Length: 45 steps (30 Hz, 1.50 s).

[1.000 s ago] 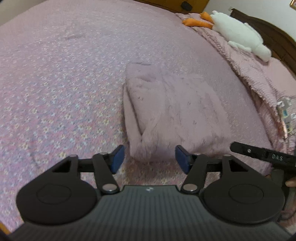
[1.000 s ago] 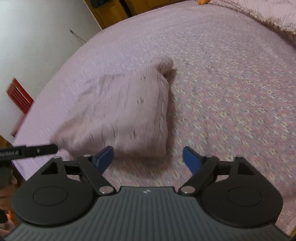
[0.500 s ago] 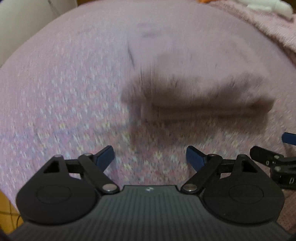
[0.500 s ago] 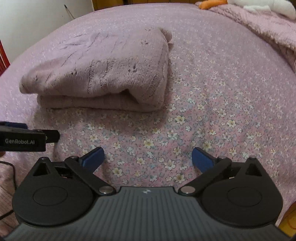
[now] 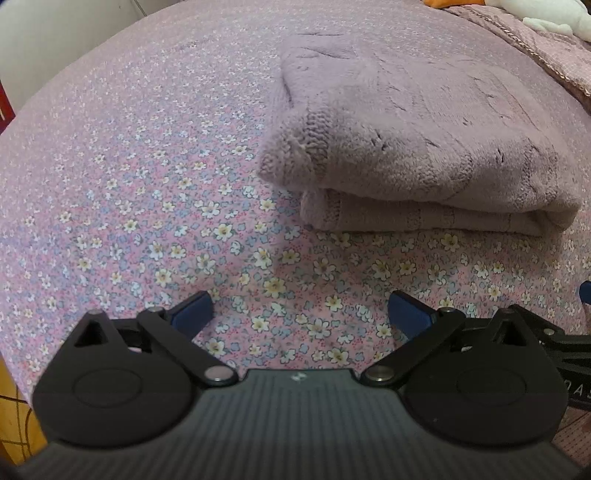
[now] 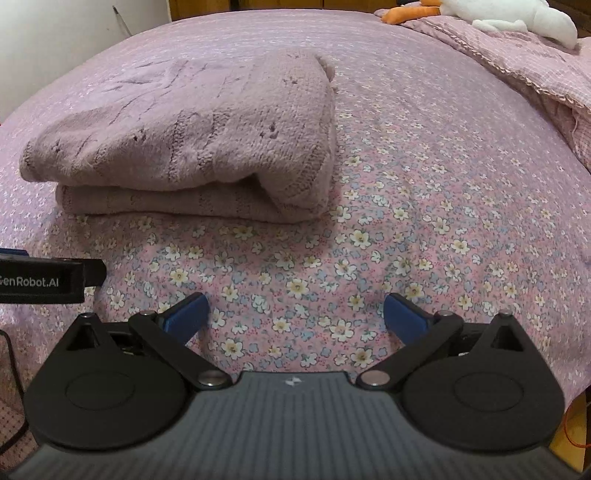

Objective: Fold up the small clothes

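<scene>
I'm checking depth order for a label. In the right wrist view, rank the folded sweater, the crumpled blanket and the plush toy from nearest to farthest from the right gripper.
From the right gripper, jaws open:
1. The folded mauve knit sweater, ahead and to the left on the floral bedspread.
2. The crumpled pink blanket, along the right edge.
3. The white plush toy with orange feet, top right, lying on that blanket.

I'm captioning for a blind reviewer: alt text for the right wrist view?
A folded mauve knit sweater lies on a pink floral bedspread, ahead and left of the open, empty right tool. A white plush toy lies at the far right.
</scene>
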Motion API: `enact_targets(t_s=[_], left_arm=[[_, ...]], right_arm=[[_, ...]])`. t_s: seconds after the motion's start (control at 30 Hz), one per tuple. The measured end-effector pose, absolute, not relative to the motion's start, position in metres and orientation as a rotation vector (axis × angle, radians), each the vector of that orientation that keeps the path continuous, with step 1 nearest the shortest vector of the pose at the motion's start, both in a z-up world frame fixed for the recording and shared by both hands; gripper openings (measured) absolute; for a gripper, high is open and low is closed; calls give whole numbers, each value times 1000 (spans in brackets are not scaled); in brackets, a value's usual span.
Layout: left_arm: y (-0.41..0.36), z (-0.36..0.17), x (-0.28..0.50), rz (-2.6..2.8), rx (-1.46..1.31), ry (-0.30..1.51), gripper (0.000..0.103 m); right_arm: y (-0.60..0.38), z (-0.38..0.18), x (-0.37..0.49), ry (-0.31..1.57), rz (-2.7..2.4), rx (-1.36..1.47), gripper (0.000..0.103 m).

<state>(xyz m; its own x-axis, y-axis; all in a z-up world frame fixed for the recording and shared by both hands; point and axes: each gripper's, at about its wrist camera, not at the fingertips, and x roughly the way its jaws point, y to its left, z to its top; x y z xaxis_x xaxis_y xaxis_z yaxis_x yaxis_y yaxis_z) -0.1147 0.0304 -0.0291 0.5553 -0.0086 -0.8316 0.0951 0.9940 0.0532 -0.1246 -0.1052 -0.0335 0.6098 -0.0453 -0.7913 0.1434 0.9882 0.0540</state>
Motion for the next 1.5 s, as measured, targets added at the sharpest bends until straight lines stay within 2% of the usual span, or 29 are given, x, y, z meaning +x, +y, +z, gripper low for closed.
enact_targets(t_s=[1.5], left_arm=[[19, -29, -124, -80, 103, 974, 103]], right_arm=[[-104, -37, -124, 888, -148, 133, 103]])
